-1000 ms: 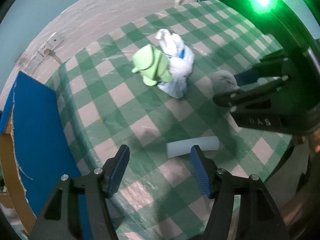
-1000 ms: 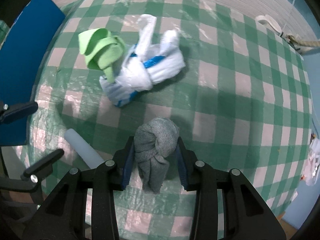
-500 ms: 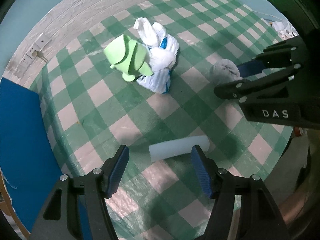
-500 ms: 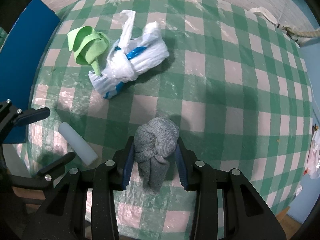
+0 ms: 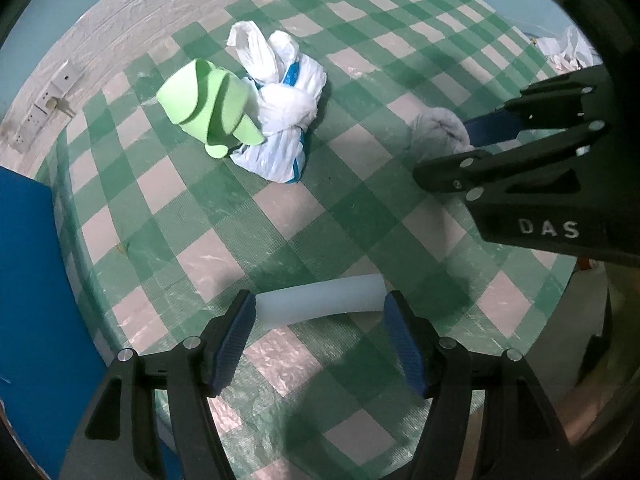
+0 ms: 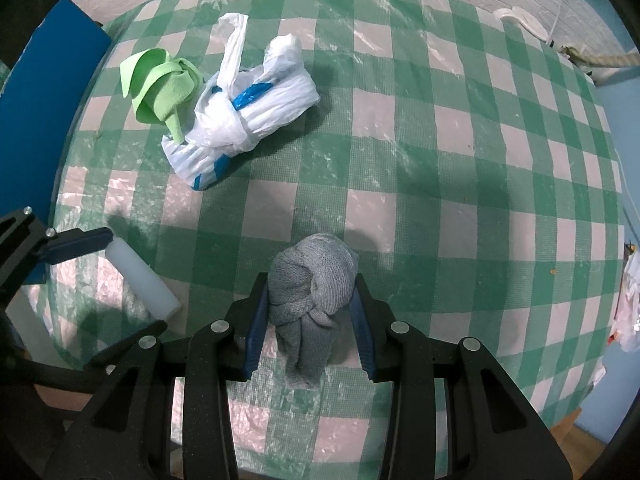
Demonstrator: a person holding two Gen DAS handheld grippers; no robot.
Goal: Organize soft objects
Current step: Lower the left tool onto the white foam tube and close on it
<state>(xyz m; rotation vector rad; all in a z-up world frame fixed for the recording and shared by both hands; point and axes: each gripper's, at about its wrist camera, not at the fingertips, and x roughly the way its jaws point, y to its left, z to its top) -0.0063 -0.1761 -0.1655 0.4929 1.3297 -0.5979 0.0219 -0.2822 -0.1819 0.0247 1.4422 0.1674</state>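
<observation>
Gripping grey sock (image 6: 310, 280) — R gripper (image 6: 310, 314)

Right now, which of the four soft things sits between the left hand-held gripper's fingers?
The white foam cylinder, lying crosswise between the left hand-held gripper fingers; the grey knotted cloth is in the right hand-held gripper.

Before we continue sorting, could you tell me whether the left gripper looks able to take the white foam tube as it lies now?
Probably yes: the left gripper is open astride the white foam tube, with nothing between them.
</observation>
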